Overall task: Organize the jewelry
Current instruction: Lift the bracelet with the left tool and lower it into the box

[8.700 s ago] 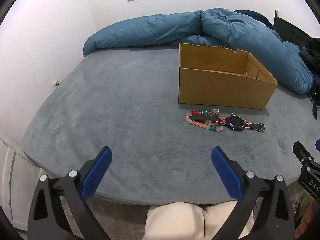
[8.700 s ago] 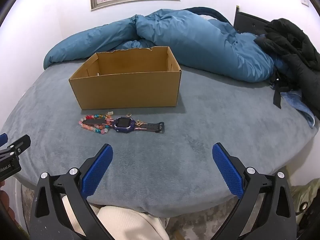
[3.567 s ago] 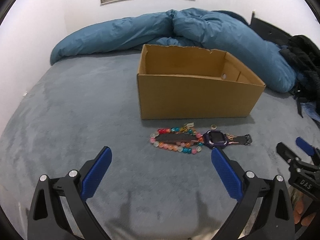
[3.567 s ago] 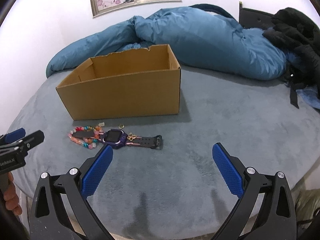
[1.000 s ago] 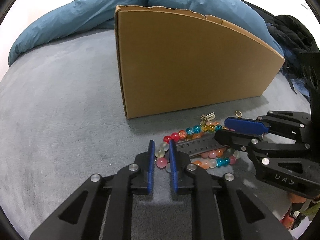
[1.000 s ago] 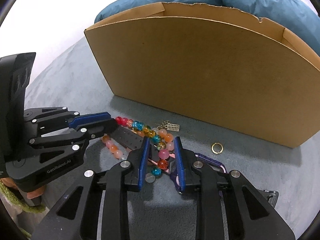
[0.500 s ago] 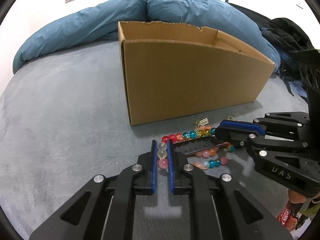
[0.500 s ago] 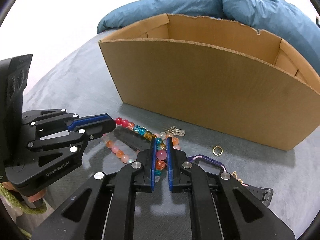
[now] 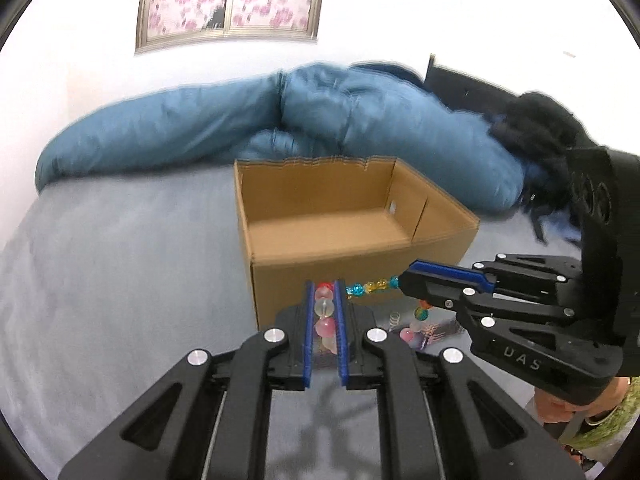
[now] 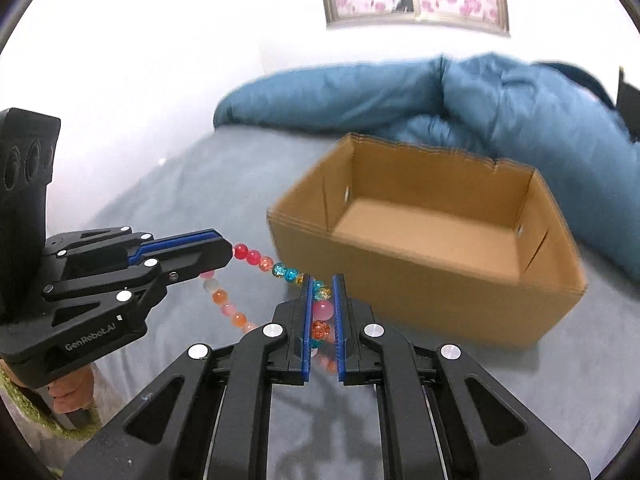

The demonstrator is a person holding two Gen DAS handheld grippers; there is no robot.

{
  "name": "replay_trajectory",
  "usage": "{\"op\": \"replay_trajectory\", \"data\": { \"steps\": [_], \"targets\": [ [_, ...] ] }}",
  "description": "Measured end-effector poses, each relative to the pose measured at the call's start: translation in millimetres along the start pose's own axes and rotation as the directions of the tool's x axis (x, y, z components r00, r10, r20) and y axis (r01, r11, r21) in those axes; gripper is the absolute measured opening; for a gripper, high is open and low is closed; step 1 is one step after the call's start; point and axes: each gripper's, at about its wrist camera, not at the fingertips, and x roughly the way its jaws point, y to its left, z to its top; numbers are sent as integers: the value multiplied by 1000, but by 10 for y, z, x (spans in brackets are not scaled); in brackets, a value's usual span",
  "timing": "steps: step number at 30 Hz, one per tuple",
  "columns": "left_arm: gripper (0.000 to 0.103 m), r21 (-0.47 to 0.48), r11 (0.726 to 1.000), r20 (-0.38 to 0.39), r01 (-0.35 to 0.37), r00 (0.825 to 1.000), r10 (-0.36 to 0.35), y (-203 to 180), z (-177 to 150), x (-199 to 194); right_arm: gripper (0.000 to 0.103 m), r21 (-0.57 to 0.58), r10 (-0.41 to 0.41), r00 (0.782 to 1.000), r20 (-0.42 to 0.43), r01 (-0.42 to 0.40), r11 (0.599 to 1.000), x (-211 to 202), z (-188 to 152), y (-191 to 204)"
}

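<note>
My right hand-held gripper [image 10: 321, 286] and left hand-held gripper [image 10: 228, 249] both pinch the bead necklace [image 10: 280, 269], strung between them beside the cardboard box [image 10: 424, 292].

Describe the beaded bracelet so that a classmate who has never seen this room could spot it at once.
Find the grey bed with the open cardboard box on it. Just in front of the box, the left gripper and right gripper each pinch one end of the beaded bracelet, lifted between them. Its round red, blue, amber and pink beads set it apart.
</note>
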Motion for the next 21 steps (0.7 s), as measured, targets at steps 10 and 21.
{"op": "replay_trajectory", "data": {
  "steps": [10,21],
  "targets": [
    [9,-18,1000,-78,-9,997,8,241,945,732,8,71,71,996,-56,-67,995,565,989,-600],
    [9,93,988,-367,-127,918,153,571,1170,2212,8,245,187,895,-405,-91,965,2149,1213,-1065]
  ]
}}
